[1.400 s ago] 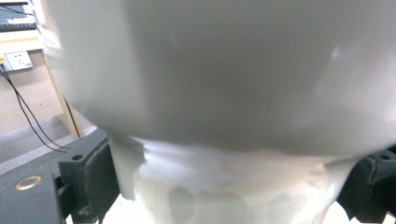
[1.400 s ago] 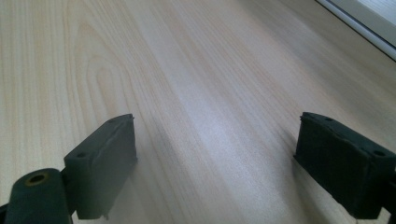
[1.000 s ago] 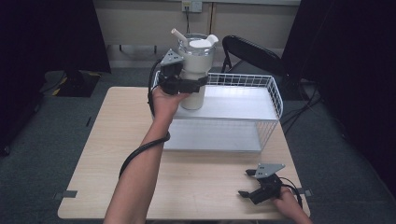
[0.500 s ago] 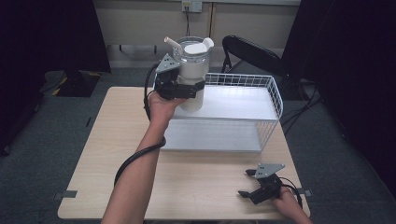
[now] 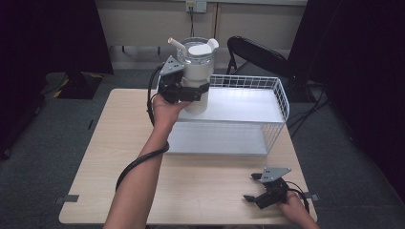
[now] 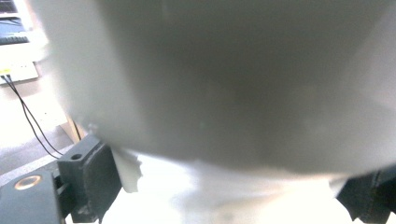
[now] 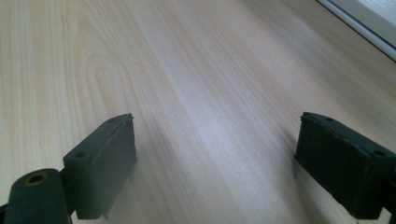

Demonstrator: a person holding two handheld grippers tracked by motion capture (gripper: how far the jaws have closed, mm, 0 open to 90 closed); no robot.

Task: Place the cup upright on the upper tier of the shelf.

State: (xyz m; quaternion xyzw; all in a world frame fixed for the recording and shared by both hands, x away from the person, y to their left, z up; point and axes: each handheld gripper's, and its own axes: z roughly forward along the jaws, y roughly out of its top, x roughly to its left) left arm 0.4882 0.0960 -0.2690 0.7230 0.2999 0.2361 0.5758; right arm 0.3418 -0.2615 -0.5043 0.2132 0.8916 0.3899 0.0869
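Now the left gripper (image 5: 191, 92) holds a white tumbler (image 5: 197, 74) in the air, above the far left corner of a white wire basket (image 5: 282, 102) that stands on the far half of the desk (image 5: 114, 143). The jaws are closed on the lower body of the tumbler, one on each side. The tumbler is upright, with a clear lid (image 5: 198, 50) and a white straw (image 5: 177, 45) that leans to the left. In the left gripper view the pale wall of the tumbler (image 6: 224, 79) is very close and blurred, and the two black jaws press on it at the bottom corners. The right gripper (image 5: 260, 195) rests low on the desk near its front right corner, well apart from the basket, held by the right hand (image 5: 293, 210). Its jaws are spread wide with nothing between them; in the right gripper view bare wood (image 7: 196, 93) lies between them. A black chair (image 5: 258, 52) stands behind the desk.
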